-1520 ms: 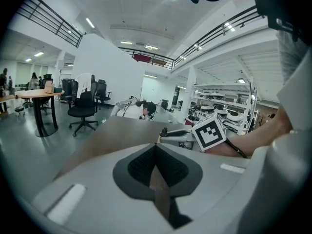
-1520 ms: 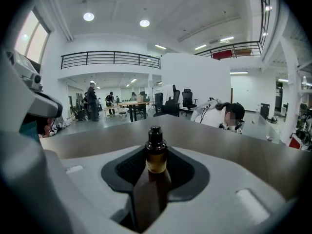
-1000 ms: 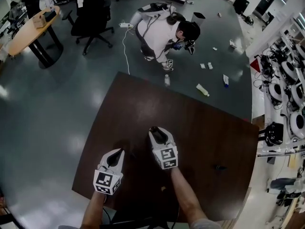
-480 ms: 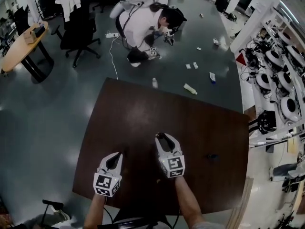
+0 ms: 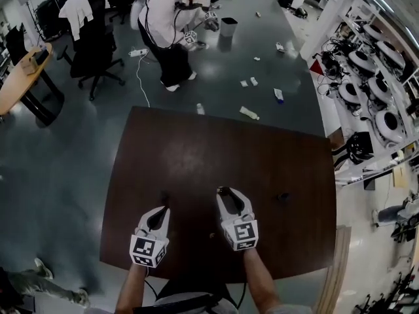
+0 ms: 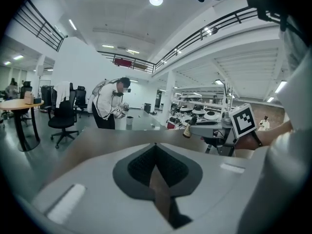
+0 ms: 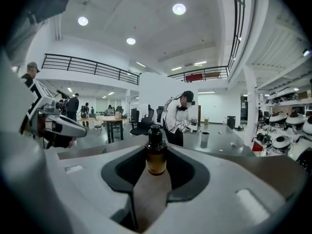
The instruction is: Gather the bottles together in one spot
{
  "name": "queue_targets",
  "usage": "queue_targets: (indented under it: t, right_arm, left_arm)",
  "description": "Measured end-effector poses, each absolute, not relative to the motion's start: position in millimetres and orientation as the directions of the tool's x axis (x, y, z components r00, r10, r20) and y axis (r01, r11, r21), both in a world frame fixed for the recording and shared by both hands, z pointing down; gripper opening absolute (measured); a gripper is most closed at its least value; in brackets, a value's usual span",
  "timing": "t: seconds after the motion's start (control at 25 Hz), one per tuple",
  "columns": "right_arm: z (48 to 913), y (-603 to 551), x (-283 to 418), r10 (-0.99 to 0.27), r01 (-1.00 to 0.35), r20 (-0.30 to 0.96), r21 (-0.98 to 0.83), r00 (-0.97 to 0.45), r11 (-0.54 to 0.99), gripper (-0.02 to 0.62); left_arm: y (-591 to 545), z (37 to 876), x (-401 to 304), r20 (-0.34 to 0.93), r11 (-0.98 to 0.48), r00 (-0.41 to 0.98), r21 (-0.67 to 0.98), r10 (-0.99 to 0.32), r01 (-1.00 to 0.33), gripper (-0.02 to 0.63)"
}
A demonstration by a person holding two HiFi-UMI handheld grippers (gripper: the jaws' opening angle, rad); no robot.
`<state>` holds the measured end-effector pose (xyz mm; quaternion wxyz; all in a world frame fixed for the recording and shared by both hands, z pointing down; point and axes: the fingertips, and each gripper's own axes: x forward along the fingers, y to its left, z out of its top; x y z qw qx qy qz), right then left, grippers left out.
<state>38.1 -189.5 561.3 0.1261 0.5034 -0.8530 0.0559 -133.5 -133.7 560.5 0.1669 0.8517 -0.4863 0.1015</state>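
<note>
The head view shows only a dark speck at the tip of the right gripper (image 5: pixel 225 192). The right gripper view makes it plain: a small bottle (image 7: pixel 156 152) stands upright between the jaws, clamped at their far end. It is dark brown glass with a black cap and an amber label. The left gripper (image 6: pixel 156 146) has its jaws together, with nothing between them.

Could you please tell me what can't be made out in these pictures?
- Right gripper view: the label on the bottle is too blurred to read.
- Head view: the right gripper mostly hides that bottle under its jaws.
- Head view: the dark item on the table is too small to identify.
- Head view: floor litter, too small.
</note>
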Motion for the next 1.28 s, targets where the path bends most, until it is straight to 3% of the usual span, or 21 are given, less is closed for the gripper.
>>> queue_targets:
  t: [0.68,1.28]
  right_arm:
    - [606,-93,78,-0.858,-0.902,0.309,0.008,-0.409,0.433,0.130]
    - [679,-27,85,-0.813,-0.901,0.421,-0.029,-0.403,0.432,0.130]
  left_arm:
    - [-95,577,-85,0.354,-0.567,0.594,0.189,-0.722,-0.802,-0.002]
    - [-62,604,-78,0.393,-0.573,0.596,0.189,-0.701,-0.798,-0.002]
